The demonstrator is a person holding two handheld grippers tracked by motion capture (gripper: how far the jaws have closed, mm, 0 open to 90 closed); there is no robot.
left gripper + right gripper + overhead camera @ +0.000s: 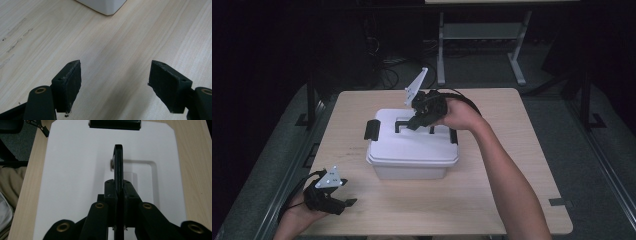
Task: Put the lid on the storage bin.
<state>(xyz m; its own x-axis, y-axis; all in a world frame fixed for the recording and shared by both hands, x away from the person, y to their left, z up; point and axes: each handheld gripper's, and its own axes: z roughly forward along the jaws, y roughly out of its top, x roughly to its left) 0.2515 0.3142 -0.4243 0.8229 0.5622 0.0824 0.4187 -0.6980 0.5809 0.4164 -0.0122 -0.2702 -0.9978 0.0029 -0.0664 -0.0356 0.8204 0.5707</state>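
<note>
The white plastic box [412, 150] sits mid-table [512, 200]; it looks rigid, smooth and light. The right gripper [118, 192] is clamped on its black lid handle [118, 162], the best hold. The left gripper [115, 82] rests apart, empty.

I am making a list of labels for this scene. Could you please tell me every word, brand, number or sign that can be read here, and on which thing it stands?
None: no readable text appears in any view.
White box and its lid: plain, no print visible.
Black handle held in the right gripper: no marking.
Grey plate on the left gripper: small dark dots, too small to read.
Wooden table: only scuffs.
</note>
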